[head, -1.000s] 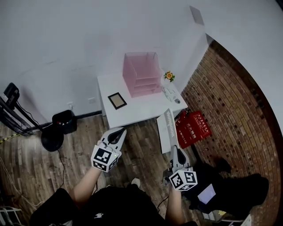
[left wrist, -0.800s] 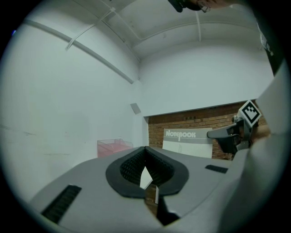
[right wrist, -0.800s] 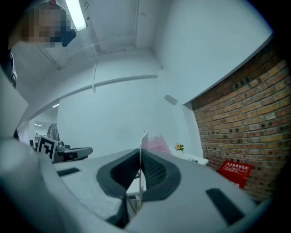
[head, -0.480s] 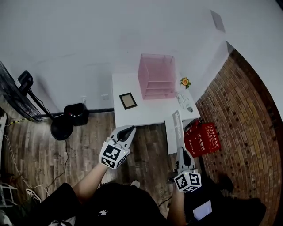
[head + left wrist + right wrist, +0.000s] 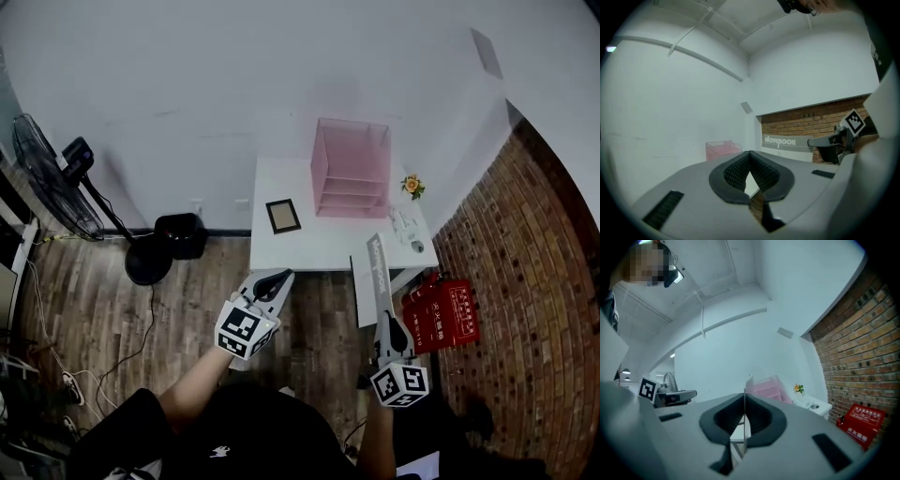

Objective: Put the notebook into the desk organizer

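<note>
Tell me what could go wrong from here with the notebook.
1. The right gripper pinches the notebook only at its near end; the long free part could swing or slip out.
2. The notebook is held on edge, while the desk organizer has flat shelves; without a turn it may strike a shelf front.
3. The flower pot stands beside the desk organizer and could be knocked.

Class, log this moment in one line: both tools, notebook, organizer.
left tool: shut, empty | right tool: shut on notebook | desk organizer: on white table | notebook: not yet inside
</note>
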